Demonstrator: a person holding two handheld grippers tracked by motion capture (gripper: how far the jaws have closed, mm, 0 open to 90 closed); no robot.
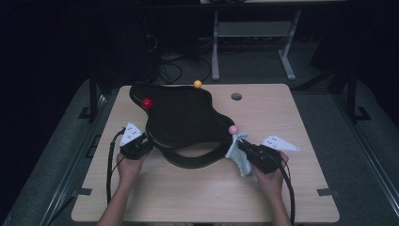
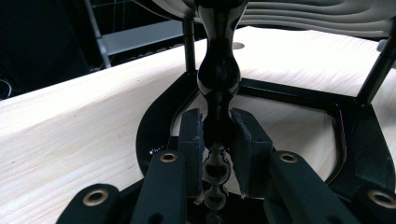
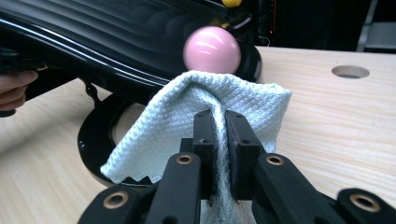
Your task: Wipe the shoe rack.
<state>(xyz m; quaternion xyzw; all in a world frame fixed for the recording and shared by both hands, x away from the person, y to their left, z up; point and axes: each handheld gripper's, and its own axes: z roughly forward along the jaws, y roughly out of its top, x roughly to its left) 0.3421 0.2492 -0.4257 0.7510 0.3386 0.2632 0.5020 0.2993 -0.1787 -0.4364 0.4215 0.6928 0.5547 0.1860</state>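
My left gripper (image 1: 141,142) is clamped on the near-left edge of the black stand (image 1: 181,117), a glossy tray-like top on a black ring base that sits on the wooden table (image 1: 291,122). In the left gripper view the 2 pads (image 2: 194,135) press from either side on a glossy black spindle (image 2: 218,74) of that stand, so the jaws stand narrow and grip it.

My right gripper (image 1: 243,147) holds a white waffle-weave cloth (image 1: 236,153). In the right gripper view the 2 jaws pinch a fold of the cloth (image 3: 187,121) between them, nearly together, and the cloth fans out ahead of them, up against the stand's dark rim right under the pink ball (image 3: 212,49).

As for what the stand carries: I see 3 balls at its edge, a red ball (image 1: 147,103) at the far left, a yellow ball (image 1: 197,84) at the back and the pink ball (image 1: 233,129) at the near right, just beside the cloth. The dished top itself looks bare from the high view, though it is dark and I cannot tell for certain. The table has 1 round hole (image 1: 236,96) behind the stand.
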